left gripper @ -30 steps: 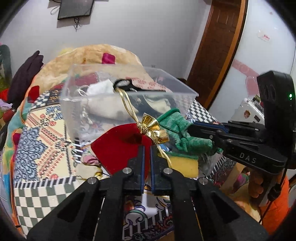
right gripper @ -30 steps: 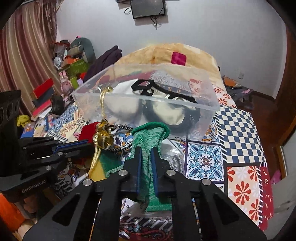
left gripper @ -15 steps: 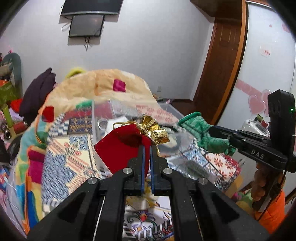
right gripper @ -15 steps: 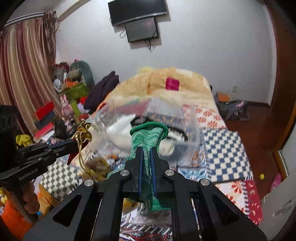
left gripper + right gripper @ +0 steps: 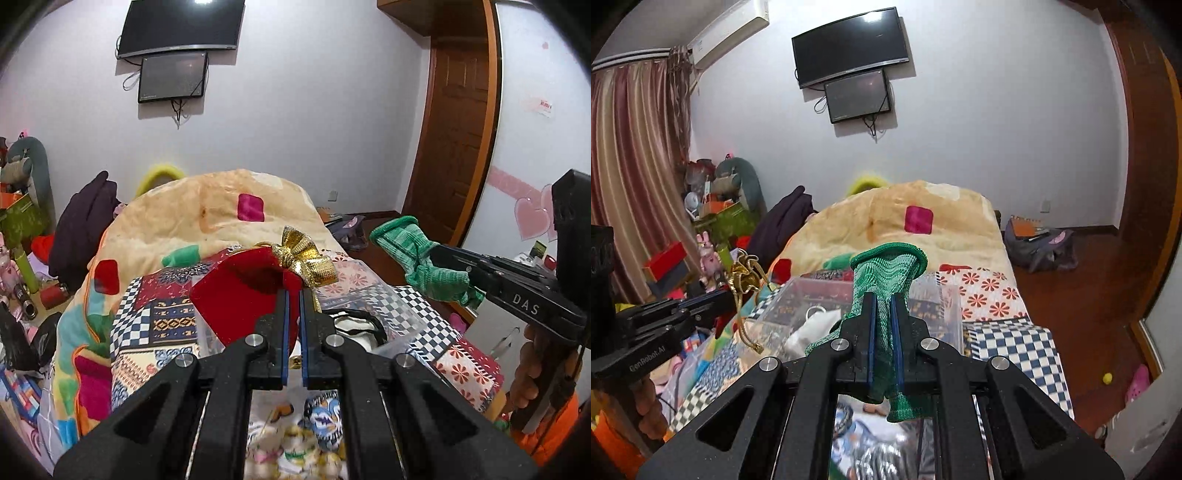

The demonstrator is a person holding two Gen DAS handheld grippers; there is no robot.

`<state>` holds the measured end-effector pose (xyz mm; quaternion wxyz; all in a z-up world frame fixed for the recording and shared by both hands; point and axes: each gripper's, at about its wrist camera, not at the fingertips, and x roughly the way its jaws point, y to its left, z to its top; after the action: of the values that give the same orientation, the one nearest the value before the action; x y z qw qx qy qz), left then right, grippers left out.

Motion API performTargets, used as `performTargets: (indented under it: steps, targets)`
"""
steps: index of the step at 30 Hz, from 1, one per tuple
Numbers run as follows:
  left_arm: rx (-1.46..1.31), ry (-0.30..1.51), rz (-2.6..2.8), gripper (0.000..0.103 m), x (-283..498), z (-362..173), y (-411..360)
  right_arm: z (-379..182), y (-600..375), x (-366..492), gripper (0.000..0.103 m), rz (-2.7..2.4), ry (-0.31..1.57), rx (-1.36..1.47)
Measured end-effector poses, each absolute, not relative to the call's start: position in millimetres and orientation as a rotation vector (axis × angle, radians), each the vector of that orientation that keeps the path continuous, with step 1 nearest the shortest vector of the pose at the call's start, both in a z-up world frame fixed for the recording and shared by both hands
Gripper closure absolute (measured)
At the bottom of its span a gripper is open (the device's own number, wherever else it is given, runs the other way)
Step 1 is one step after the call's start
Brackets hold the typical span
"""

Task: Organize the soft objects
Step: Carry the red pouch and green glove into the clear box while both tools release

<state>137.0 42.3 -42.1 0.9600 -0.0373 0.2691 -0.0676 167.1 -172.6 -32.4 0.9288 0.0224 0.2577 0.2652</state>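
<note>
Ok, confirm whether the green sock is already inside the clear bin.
No, the green sock is clamped in the right gripper, raised above the clear bin.

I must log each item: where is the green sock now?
The green sock is pinched in the right gripper, held in the air above the clear box on the bed.

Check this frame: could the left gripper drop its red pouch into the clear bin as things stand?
Probably yes. The left gripper, shut on the red pouch, is above the clear bin, whose top is open. The right gripper holds the green sock off to the side.
</note>
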Motion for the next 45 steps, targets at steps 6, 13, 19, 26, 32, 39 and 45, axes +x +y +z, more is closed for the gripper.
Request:
performTargets:
  steps: [6, 13, 19, 26, 32, 39, 45]
  targets:
    - [-0.078, 0.610, -0.147, 0.099, 171.3, -64.0, 30.2, -51.0, -159.6, 184.6, 0.096, 0.531, 0.577, 0.018]
    - [-0.066, 0.730, -0.157, 0.099, 206.8, -100.0, 19.2, -83.6, -147.6, 205.3, 0.096, 0.526, 0.679, -0.033]
    - [-0.047, 0.788, -0.170, 0.099, 219.5, -119.9, 12.6, -99.9, -144.0, 215.9, 0.096, 0.522, 0.740, -0.058]
    - [-0.056, 0.813, -0.174, 0.096, 220.3, -126.0, 11.5, -102.2, -139.5, 216.4, 0.089, 0.519, 0.771, -0.080]
    - [-0.063, 0.802, -0.184, 0.080, 207.6, -117.9, 14.6, -96.4, -144.7, 213.4, 0.068, 0.518, 0.764, -0.072]
    - [-0.053, 0.746, -0.192, 0.061, 177.3, -98.9, 16.3, -71.8, -154.8, 192.7, 0.038, 0.510, 0.676, -0.075]
    - [-0.076, 0.662, -0.167, 0.041, 142.3, -77.6, 25.5, -50.1, -167.0, 169.6, 0.019, 0.495, 0.590, -0.073]
